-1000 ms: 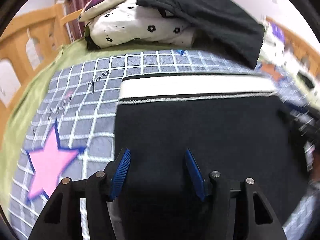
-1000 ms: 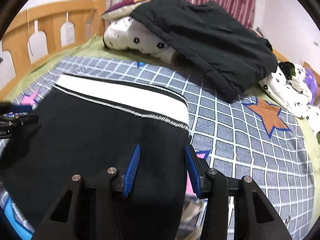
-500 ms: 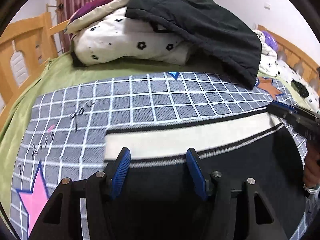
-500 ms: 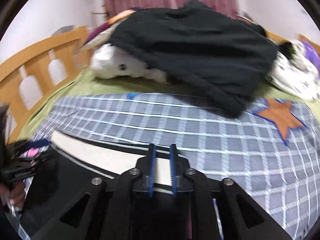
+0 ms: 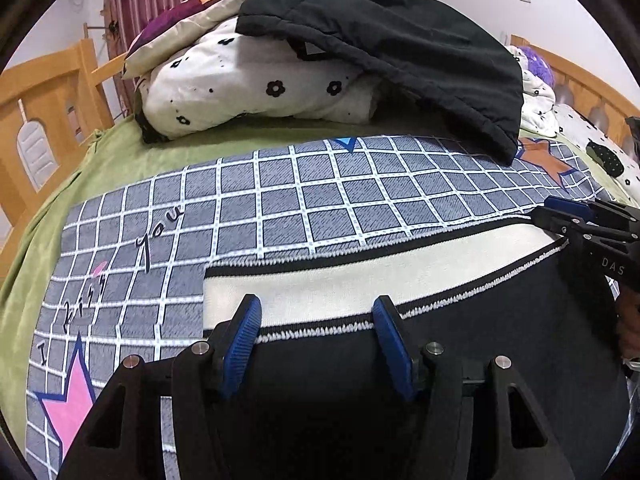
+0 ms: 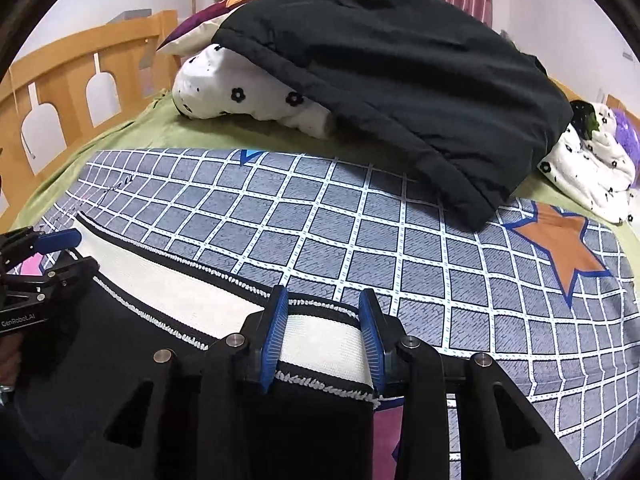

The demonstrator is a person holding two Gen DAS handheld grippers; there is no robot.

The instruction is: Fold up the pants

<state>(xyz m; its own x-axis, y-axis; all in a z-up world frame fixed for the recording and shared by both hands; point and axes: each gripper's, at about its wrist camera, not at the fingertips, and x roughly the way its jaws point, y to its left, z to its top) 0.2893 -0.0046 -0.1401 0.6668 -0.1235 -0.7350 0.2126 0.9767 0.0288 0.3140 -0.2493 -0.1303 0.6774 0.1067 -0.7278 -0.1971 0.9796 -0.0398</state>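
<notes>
I have the black pants [image 5: 460, 344] lying flat on the checked blanket [image 5: 320, 196], white waistband [image 6: 320, 340] toward twelve o'clock. My left gripper [image 5: 316, 336] and right gripper [image 6: 322, 338] sit over the waistband, jaws parted and holding nothing. I judge a fold is just starting; next, both jaws must close on that edge. The black jacket [image 6: 400, 80] heaped at twelve limits room.

Matte black gripper bodies, silver screw heads, ribbed blue fingers [image 5: 243, 340]; white "GenRobot.AI" lettering [image 6: 22, 322] on the side.
</notes>
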